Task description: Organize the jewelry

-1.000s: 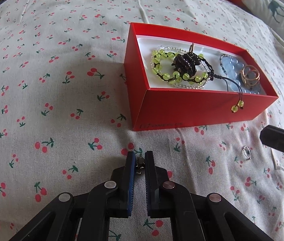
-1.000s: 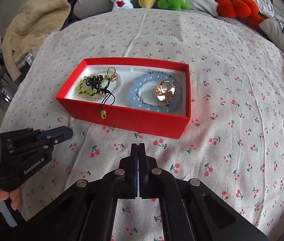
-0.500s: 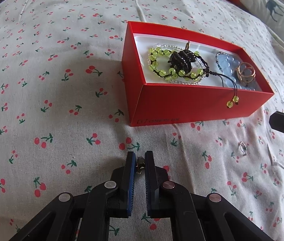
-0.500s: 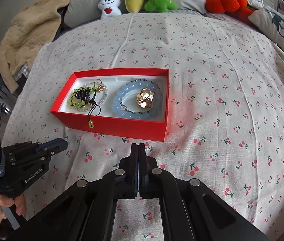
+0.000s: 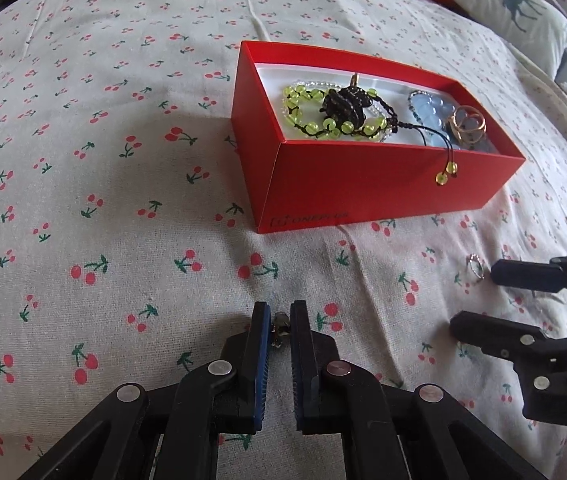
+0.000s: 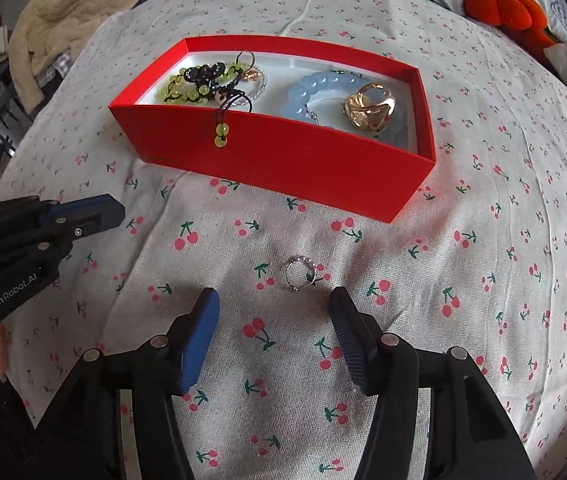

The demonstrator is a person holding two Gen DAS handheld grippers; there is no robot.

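A red box [image 5: 383, 188] [image 6: 283, 156] on the cherry-print cloth holds a green bead bracelet [image 5: 315, 120] [image 6: 187, 88], a blue bead bracelet [image 6: 307, 92] and a gold ring [image 6: 369, 106] [image 5: 465, 126]. A small silver ring [image 6: 301, 274] [image 5: 475, 266] lies on the cloth in front of the box. My right gripper [image 6: 273, 300] is open, low over the cloth, its fingertips either side of the ring and just short of it. My left gripper [image 5: 280, 318] is shut on a small metal jewelry piece [image 5: 280, 326], left of the right gripper.
Plush toys [image 6: 499, 6] and pillows [image 5: 511, 4] lie at the far edge of the bed. A beige blanket [image 6: 79, 12] is heaped at the back left. The box's green cord ends [image 6: 221, 136] hang over its front wall.
My right gripper has opened wide and moved forward and down to the silver ring. My left gripper has stayed shut on its small piece and hardly moved.
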